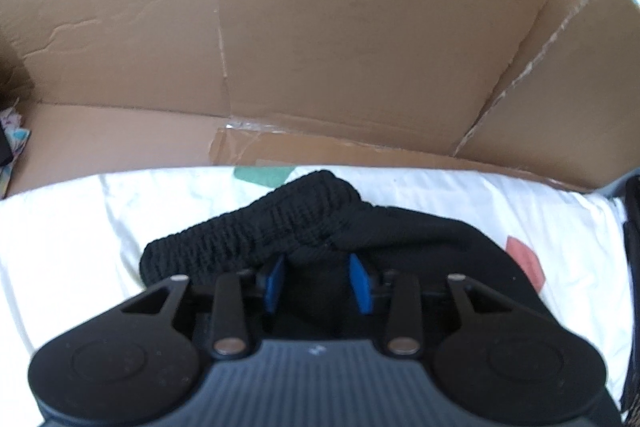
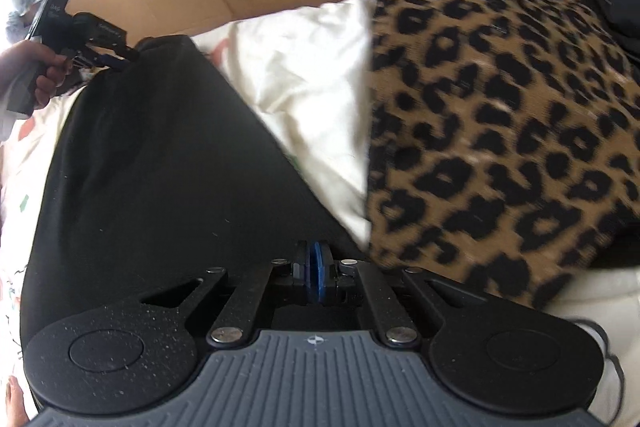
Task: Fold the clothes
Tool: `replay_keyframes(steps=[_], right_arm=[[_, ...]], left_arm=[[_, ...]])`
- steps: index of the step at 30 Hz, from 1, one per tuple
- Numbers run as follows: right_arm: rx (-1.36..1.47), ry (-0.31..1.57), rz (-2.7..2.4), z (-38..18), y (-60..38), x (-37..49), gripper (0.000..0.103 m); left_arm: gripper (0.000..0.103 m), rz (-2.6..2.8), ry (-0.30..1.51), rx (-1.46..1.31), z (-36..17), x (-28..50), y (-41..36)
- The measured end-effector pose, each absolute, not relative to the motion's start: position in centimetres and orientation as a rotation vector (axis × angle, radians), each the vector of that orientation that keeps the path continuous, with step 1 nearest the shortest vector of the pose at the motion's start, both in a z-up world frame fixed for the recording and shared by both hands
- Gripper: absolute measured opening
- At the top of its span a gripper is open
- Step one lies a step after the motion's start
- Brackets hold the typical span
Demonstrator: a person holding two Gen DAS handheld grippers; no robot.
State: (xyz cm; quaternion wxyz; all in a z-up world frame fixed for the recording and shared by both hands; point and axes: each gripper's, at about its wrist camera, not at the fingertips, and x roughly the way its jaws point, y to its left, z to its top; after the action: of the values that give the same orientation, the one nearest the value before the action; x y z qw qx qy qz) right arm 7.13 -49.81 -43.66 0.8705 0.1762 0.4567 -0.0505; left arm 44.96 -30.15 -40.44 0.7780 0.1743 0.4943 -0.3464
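The right gripper (image 2: 316,273), nearest the lens, is pressing its blue pads flush together at the near edge of a black garment (image 2: 160,179); whether cloth is caught between them cannot be told, as the edge is passing just under the pads. The left gripper (image 1: 318,281) is standing with its blue fingers (image 1: 275,283) parted and a bunched fold of the garment's ribbed band (image 1: 256,231) sitting between them, not visibly clamped. In the right wrist view the left gripper is appearing at the garment's far corner, gripped by a hand (image 2: 44,71).

The garment is lying spread between the two grippers on a white sheet (image 2: 304,83) with small coloured patches. It is showing as a broad, smooth, matte panel with one straight diagonal edge, while the band end is gathering in knitted ridges. This could suit a garment laid out flat for folding or one already folded once; the pictures are not settling which.

A leopard-print cloth (image 2: 500,99), soft and plush, is lying beside it. Creased brown cardboard (image 1: 320,27) is standing behind.
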Motion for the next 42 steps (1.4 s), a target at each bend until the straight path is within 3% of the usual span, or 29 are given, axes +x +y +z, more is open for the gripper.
replay_keyframes(steps=[9, 21, 29, 37, 42], right_arm=[[0.392, 0.992, -0.094, -43.3, -50.7, 3.4, 0.007], [0.345, 1.008, -0.109, -41.8, -49.7, 2.3, 0.007], [0.318, 0.953, -0.105, -41.1, -49.3, 4.2, 0.007], [0.308, 1.031, -0.106, -42.5, -49.4, 4.0, 0.007], [0.300, 1.055, -0.125, -41.9, -48.8, 3.7, 0.009]], left_arm=[[0.041, -0.842, 0.961, 0.563, -41.2, 43.0, -31.4], [0.032, -0.913, 0.949, 0.571, -39.0, 43.6, -31.5], [0.034, -0.888, 0.942, 0.567, -40.7, 43.8, -32.5], [0.037, -0.911, 0.905, 0.644, -41.6, 43.0, -33.6], [0.025, -0.936, 0.916, 0.623, -39.6, 43.2, -32.6]])
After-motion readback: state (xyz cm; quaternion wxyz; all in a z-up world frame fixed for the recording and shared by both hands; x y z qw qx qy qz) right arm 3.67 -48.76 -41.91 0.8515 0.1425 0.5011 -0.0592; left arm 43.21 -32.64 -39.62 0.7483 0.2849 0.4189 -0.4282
